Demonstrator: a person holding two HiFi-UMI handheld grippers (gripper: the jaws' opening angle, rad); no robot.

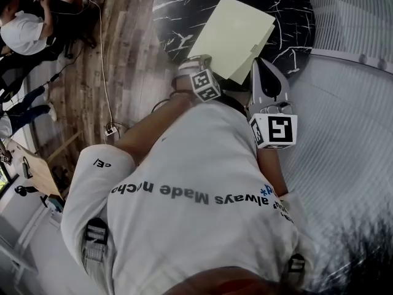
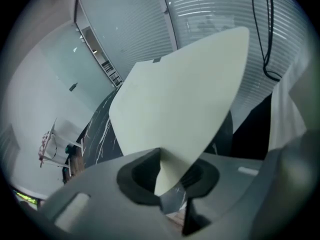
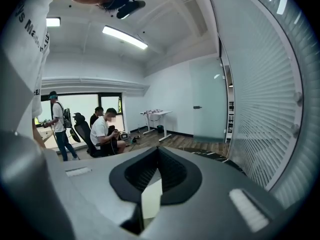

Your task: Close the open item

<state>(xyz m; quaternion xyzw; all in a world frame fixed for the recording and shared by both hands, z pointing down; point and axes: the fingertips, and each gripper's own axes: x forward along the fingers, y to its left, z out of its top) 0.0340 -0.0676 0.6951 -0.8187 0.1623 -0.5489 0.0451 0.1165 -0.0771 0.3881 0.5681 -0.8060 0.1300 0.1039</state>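
Observation:
A pale yellow-green folder (image 1: 233,35) lies on a round black marble table (image 1: 288,5) with its cover lifted. My left gripper (image 1: 193,63) is at the folder's near left edge. In the left gripper view the cover (image 2: 185,99) stands up and tapers down between the jaws of the left gripper (image 2: 170,179), which stand apart, with marble showing in the gap. My right gripper (image 1: 261,63) meets the folder's near right corner. Its jaws (image 3: 159,156) are closed at the tips with a pale strip of the folder (image 3: 150,201) between them.
A ribbed white blind wall (image 1: 344,134) curves round the table's right side. Cables and a power strip (image 1: 110,129) lie on the wooden floor at the left. People sit at the far left (image 1: 24,29), by a wooden desk (image 1: 37,171).

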